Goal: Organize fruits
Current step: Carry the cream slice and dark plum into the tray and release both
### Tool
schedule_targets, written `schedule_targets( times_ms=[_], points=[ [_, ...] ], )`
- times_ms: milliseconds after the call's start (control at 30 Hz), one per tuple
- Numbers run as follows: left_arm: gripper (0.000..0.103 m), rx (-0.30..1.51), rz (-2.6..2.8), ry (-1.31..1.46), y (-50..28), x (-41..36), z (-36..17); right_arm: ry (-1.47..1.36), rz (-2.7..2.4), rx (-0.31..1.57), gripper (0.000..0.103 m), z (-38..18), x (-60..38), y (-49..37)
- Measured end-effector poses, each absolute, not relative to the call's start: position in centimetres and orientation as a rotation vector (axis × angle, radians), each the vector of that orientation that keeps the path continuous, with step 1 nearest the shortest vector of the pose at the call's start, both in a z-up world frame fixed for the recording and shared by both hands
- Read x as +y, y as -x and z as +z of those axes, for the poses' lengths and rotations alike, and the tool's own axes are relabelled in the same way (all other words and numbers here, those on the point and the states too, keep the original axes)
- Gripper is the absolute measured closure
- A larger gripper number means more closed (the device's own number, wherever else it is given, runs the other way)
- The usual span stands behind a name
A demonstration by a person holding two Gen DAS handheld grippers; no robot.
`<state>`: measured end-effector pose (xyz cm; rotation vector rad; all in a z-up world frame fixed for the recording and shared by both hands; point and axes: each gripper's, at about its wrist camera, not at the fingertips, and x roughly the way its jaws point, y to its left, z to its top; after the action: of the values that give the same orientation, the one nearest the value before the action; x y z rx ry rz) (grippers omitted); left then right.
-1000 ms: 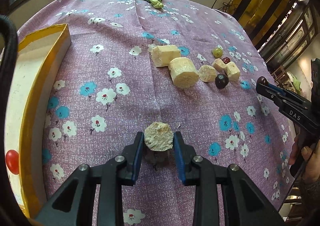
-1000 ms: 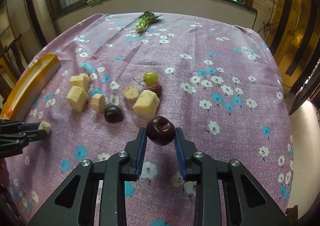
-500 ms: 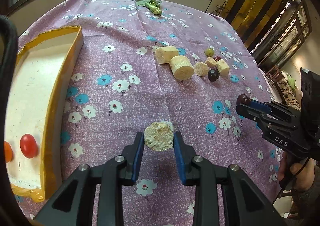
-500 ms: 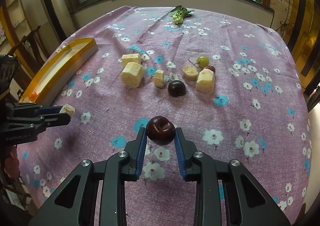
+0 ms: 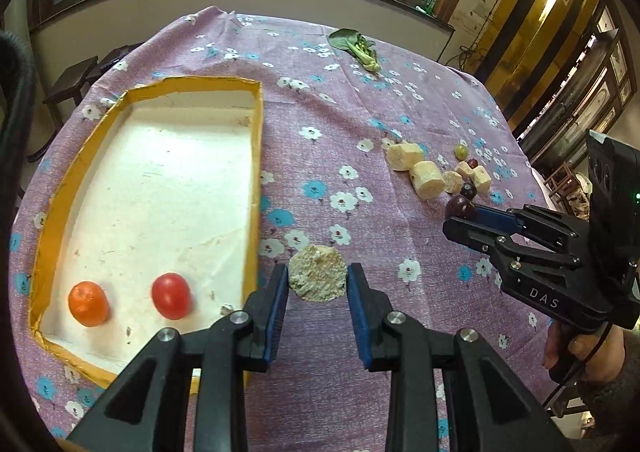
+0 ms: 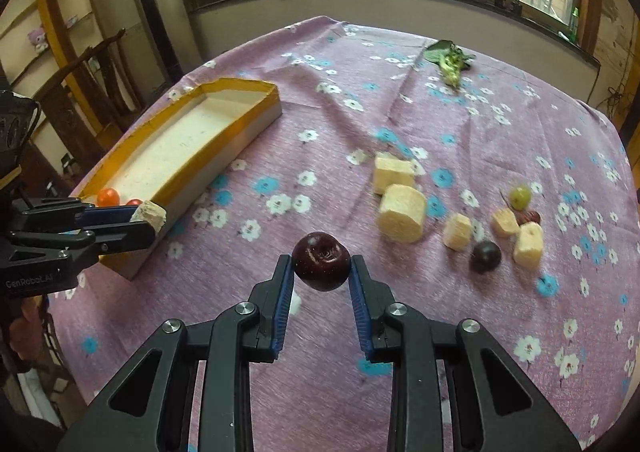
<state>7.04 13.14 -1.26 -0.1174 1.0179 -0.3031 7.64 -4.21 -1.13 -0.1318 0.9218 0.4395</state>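
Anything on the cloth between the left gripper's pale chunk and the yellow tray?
Nothing visible. The chunk sits clamped in the left gripper, just right of the tray wall; only that low wall lies between them.

2 tomatoes (image 5: 170,295), 6 pale chunks (image 6: 401,218)

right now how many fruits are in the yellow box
2: an orange one and a red one, side by side at the near end of the box. None seem hidden.

purple floral tablecloth (image 5: 328,147); yellow-rimmed white tray (image 5: 256,155)
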Motion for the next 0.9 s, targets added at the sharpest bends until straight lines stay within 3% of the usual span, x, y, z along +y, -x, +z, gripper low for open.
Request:
schedule_targets(
  times_ms=[433,900],
  points=[
    [0.071,0.995,-0.124,0.154,-8.5,22.9,-1.2,0.212,0.663,0.882,0.076,0.6,8.8,-11.2],
    [0.071,1.071,-0.032,0.190,-12.2,27.0,-5.2,0.296,0.724,1.006,0.076,-5.0,15.6,-14.1]
  ],
)
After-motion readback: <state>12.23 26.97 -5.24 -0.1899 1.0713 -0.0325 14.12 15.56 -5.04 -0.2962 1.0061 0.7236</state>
